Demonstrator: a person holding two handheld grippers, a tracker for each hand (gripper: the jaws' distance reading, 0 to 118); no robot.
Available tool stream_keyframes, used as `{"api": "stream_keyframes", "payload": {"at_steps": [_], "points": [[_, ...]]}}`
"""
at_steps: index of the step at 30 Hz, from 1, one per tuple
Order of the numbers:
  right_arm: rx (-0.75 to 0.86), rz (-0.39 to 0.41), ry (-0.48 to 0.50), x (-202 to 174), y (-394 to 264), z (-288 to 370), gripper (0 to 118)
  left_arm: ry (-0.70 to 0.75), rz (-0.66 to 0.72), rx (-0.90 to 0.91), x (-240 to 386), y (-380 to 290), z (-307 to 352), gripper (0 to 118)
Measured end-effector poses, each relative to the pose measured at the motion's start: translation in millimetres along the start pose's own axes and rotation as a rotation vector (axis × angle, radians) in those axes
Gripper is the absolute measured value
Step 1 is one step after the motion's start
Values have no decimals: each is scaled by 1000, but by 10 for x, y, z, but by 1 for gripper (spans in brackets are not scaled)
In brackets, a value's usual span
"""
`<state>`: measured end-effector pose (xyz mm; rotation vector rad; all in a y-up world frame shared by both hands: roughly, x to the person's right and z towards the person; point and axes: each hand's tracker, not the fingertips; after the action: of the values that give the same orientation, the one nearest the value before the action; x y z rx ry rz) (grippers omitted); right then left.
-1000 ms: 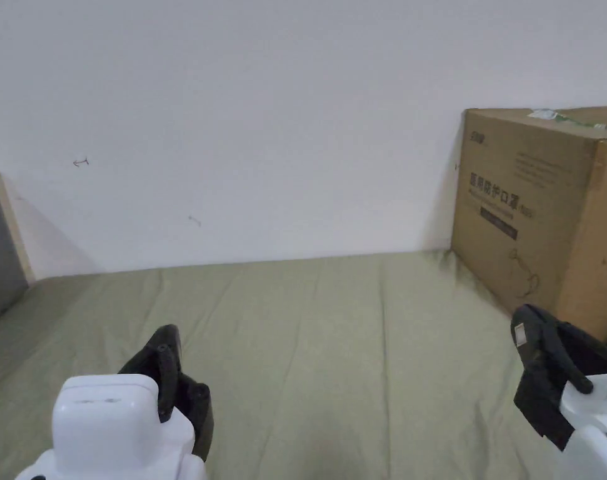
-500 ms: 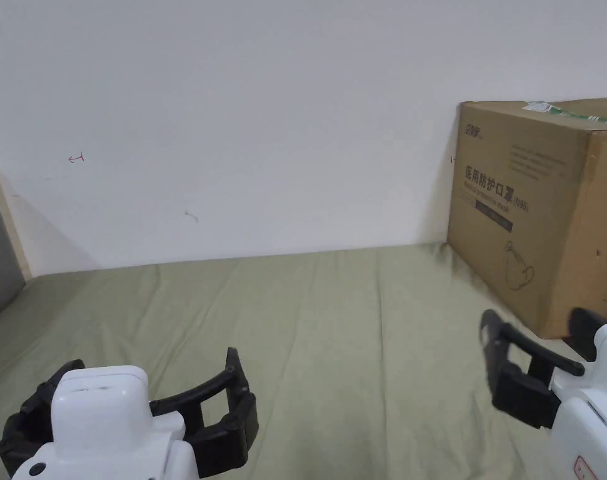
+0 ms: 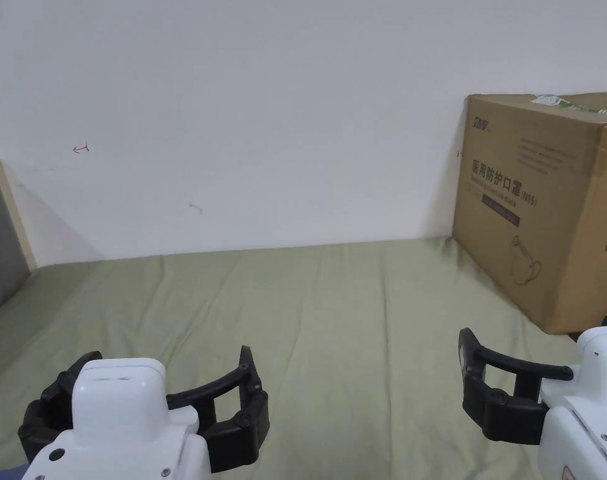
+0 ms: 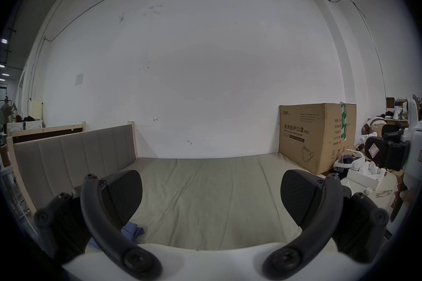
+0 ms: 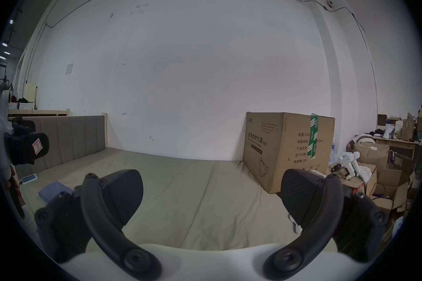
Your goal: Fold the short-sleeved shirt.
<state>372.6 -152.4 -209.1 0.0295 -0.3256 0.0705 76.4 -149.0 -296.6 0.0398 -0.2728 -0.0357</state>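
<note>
Folding not yet begun: both the left gripper (image 4: 211, 199) and right gripper (image 5: 212, 197) gape wide, empty; the shirt (image 5: 54, 191), seemingly a blue bundle, lies left of the right gripper's fingers (image 5: 123, 192)

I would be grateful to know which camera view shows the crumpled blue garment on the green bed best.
The right gripper view: the blue garment lies mostly exposed there. The left gripper view catches a bit behind a jaw; the head view, a sliver.

Box (image 3: 546, 206) at two o'clock on bed (image 3: 358, 312), against wall (image 3: 264, 112); headboard (image 3: 2, 244) at nine; folded cloth (image 5: 54, 190) near headboard.
</note>
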Motion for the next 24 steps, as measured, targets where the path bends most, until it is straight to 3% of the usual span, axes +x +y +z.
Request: {"api": "stream_keyframes", "payload": {"at_steps": [18,24], "points": [[-40,-22,30,16,-18,-24,118,3,4,-8,-43,-26,-52,118],[-39,-26,45,-10,-23,-26,118,-54,67,-45,-59,-62,-87,118]]}}
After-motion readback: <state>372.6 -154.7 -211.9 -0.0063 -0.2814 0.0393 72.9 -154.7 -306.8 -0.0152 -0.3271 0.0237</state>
